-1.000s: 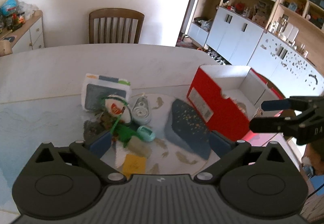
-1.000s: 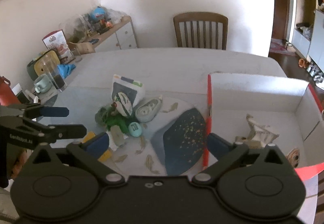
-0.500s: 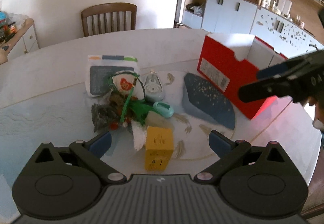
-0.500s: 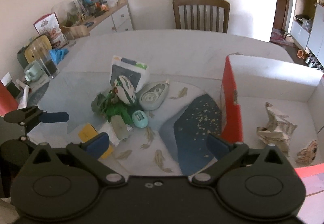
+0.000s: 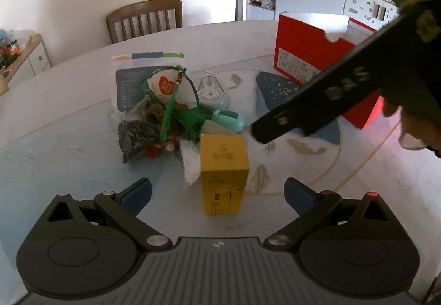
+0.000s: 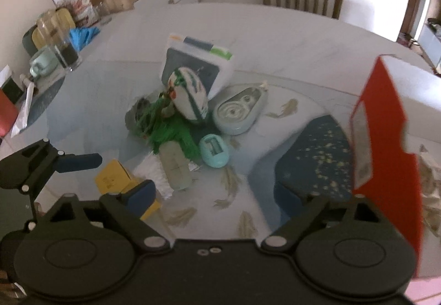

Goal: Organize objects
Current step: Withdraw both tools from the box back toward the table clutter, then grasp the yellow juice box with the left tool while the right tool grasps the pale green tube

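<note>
The round pale marble-patterned desk [image 5: 69,145] carries everything. Biggest on it is the open red cardboard shoebox with a white inside [image 5: 303,57], and I'll place the rest from that box. Beside its near wall lies a dark blue gold-speckled patch [image 5: 278,90] on the desktop. Further from the box, toward the middle of the desk, sits a heap: a white pouch with a grey panel [image 5: 137,76], a green tasselled cord ornament [image 5: 171,112], a pale teardrop-shaped plastic case [image 5: 213,92], and a small mint-green oval dispenser [image 5: 230,119].

Farthest from the box, on the heap's near edge, is the small yellow cardboard carton [image 5: 223,167]. It lies on its side, its long axis running roughly from the heap toward the left tool [image 5: 217,192], one short end facing that tool.

This looks like the reach before a first pickup. The left tool's jaws are spread wide and empty, with the carton just ahead between them. The right tool [image 6: 217,192] has just been narrowing its jaws, yet they stand apart with nothing in them, hovering over the desk between heap and box.

Next, I'd judge, the left tool must drop over the carton and squeeze across its narrow sides, then carry it to the box.
</note>
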Motion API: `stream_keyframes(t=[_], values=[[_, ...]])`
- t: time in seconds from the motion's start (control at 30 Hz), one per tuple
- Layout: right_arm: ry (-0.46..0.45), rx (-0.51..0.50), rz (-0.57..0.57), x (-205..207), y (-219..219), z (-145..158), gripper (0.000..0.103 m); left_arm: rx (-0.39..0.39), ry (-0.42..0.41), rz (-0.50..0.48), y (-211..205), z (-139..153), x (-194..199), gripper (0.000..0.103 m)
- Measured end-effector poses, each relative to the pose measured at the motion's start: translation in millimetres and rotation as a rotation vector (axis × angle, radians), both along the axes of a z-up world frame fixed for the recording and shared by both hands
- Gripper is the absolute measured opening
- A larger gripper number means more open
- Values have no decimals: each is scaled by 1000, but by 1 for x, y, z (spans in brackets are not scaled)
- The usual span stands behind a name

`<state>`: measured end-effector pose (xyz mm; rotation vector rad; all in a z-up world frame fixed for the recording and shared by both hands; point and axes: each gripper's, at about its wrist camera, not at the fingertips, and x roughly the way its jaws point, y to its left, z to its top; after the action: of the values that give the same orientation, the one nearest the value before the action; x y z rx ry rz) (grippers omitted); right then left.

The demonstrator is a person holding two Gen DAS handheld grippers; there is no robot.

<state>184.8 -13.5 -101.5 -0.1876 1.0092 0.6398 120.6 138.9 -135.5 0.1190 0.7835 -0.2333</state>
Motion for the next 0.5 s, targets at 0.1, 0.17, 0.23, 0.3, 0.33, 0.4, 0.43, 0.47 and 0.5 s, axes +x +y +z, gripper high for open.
stream_keyframes(t=[0.1,0.17,0.23,0.3,0.33,0.4,0.43,0.47,0.5], values=[[26,-4,8,7,6,-8,82,8,-4,15,0,-3,0,101],[41,-5,14,11,11,-13,78,-2,0,22,2,-4,1,94],[52,-2,23,14,15,-15,77,0,5,34,3,-5,2,82],[54,-13,28,15,20,-17,76,-1,11,32,3,-6,2,67],[62,-11,30,16,22,-18,75,-5,15,31,3,-6,2,65],[72,-7,31,17,25,-19,72,-10,22,26,3,-6,1,58],[76,-7,30,19,27,-19,71,-11,26,22,3,-7,0,56],[83,-5,29,20,28,-20,69,-15,37,15,3,-7,1,53],[91,0,28,21,29,-21,67,-12,46,15,2,-8,1,52]])
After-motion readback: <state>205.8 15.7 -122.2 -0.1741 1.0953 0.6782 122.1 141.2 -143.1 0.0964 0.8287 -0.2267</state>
